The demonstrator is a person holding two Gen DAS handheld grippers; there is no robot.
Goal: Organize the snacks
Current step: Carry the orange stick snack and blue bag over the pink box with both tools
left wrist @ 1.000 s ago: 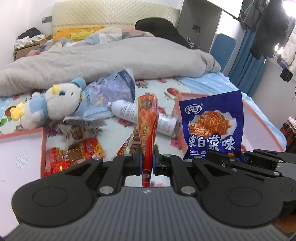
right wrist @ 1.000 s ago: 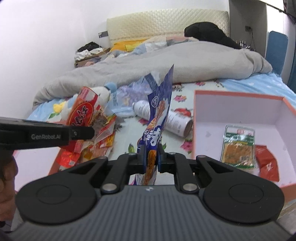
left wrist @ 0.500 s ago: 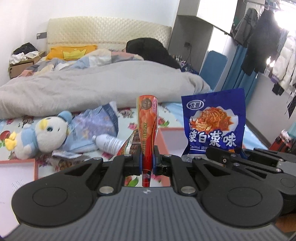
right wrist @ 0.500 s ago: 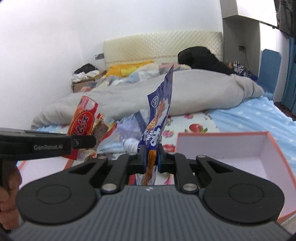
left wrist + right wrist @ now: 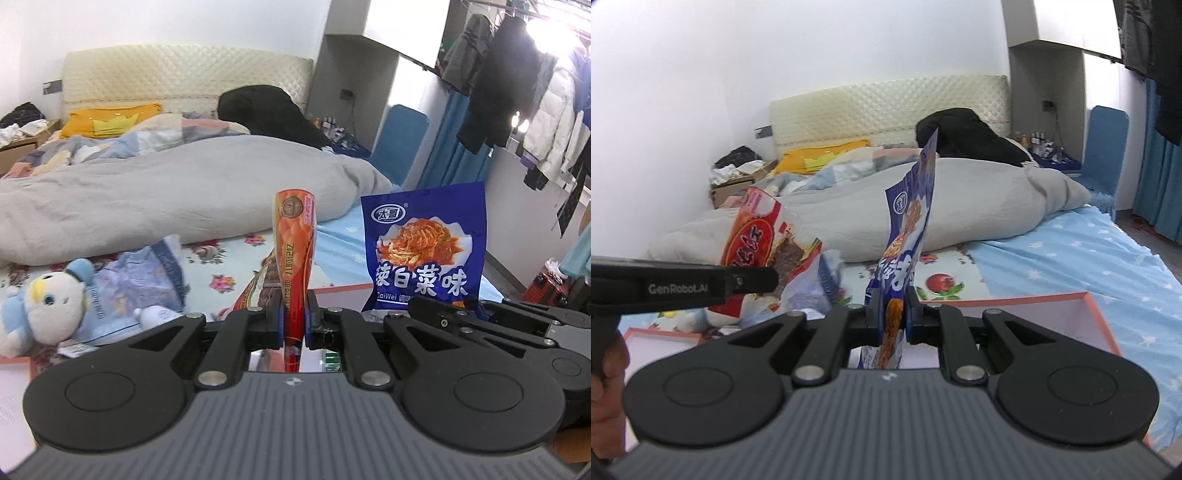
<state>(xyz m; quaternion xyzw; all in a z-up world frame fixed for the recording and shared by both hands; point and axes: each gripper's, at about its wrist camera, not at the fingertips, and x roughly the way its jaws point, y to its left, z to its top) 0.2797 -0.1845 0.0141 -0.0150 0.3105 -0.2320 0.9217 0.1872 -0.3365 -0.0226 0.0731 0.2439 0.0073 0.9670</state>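
My left gripper is shut on a red-orange snack packet, held upright and edge-on above the bed. My right gripper is shut on a blue kimchi-flavour snack bag, also upright. In the left wrist view the blue bag faces me just right of the red packet, with the right gripper below it. In the right wrist view the red packet is at the left, held by the left gripper.
An orange-rimmed white box lies on the bed below the right gripper. A second box is at the left. A plush duck, a bluish bag and a white bottle lie on the floral sheet. A grey duvet is behind.
Both grippers have risen with their packets. The bed items and the box sank lower in both views, and the box's contents dropped out of sight.
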